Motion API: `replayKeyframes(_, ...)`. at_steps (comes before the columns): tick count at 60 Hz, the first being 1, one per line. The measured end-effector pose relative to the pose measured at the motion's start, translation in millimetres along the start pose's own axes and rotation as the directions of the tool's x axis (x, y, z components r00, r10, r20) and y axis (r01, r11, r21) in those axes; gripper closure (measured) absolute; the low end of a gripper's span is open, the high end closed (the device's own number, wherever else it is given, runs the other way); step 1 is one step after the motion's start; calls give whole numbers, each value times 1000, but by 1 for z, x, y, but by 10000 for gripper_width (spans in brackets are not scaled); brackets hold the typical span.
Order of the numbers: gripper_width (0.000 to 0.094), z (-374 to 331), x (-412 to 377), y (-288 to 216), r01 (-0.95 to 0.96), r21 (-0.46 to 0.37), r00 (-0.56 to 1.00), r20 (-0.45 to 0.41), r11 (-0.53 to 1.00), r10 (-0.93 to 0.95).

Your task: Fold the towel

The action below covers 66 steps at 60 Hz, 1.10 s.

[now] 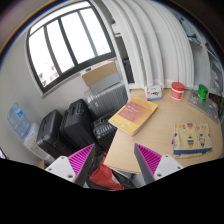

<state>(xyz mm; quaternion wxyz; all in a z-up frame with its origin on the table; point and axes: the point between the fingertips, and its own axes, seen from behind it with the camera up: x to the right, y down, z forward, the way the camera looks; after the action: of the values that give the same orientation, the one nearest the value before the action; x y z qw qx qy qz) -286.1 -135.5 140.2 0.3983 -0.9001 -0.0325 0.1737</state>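
A flat yellow folded thing, which looks like the towel, lies on the wooden table, well beyond my fingers. My gripper is open and empty, held off the table's near edge. Its magenta pads show at either side, the left finger and the right finger. A red thing lies low between the fingers, below the table's edge; I cannot tell what it is.
On the table stand a pink cup, a green thing, a small white box and a colourful printed sheet. Black suitcases stand beside the table under a window. A white curtain hangs behind.
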Motion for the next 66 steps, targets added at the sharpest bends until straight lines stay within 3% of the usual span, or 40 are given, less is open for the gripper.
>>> replayKeyframes(9,119,7,28,-8,2,17,999,-53,1000,-1)
replayKeyframes(18,122,22,92,-13,10,31,987,-160,999,-5)
replayKeyframes(26,120,44,172,-2,103,-20,950,-293,995,-104)
replayKeyframes(37,169,80,255,12,166,-60,903,-392,984,-176)
replayKeyframes(41,226,91,270,29,126,-87,911,-385,988,-150)
replayKeyframes(42,273,93,268,24,108,-51,925,-361,993,-119)
replayKeyframes(47,538,92,280,22,108,-23,925,-364,994,-109)
replayKeyframes(52,879,88,293,21,139,-12,910,-392,990,-132)
replayKeyframes(61,888,83,291,19,87,-21,933,-349,996,-89)
replayKeyframes(66,888,60,293,-9,66,51,944,-326,997,-45)
